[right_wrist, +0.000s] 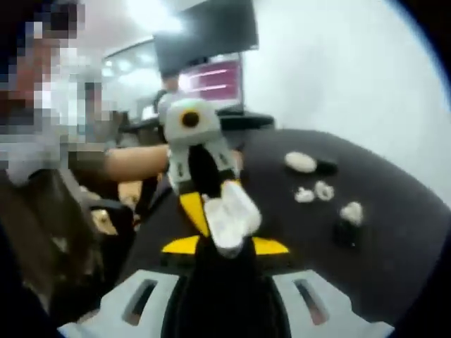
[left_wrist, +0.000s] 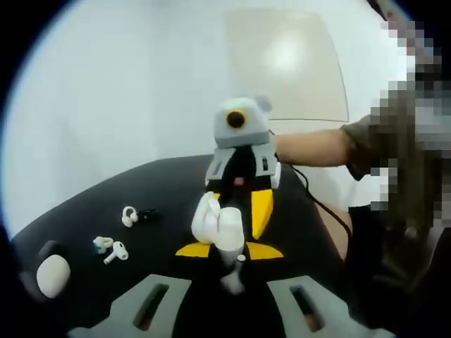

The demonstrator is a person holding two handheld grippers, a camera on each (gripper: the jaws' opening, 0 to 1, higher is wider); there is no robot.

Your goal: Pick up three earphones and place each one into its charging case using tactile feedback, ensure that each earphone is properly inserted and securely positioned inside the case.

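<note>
The two grippers meet nose to nose over a black table [left_wrist: 91, 204]. A white charging case [left_wrist: 217, 224], lid open, hangs between them. In the right gripper view the case [right_wrist: 230, 215] sits between my right gripper's [right_wrist: 227, 245] yellow tips, which are shut on it. My left gripper [left_wrist: 230, 252] is closed on a white stemmed earphone [left_wrist: 236, 272] just below the case. The right gripper's body [left_wrist: 239, 151] faces the left camera. Loose on the table lie two white earbuds [left_wrist: 111, 249] and an ear-hook earphone [left_wrist: 129, 216].
A white oval case [left_wrist: 53, 276] lies at the table's near left edge. In the right gripper view the oval case [right_wrist: 301, 162], small earphones [right_wrist: 315, 192] and a dark case [right_wrist: 345, 232] lie to the right. A person's arm [left_wrist: 317, 148] and a cable [left_wrist: 320, 204] reach in.
</note>
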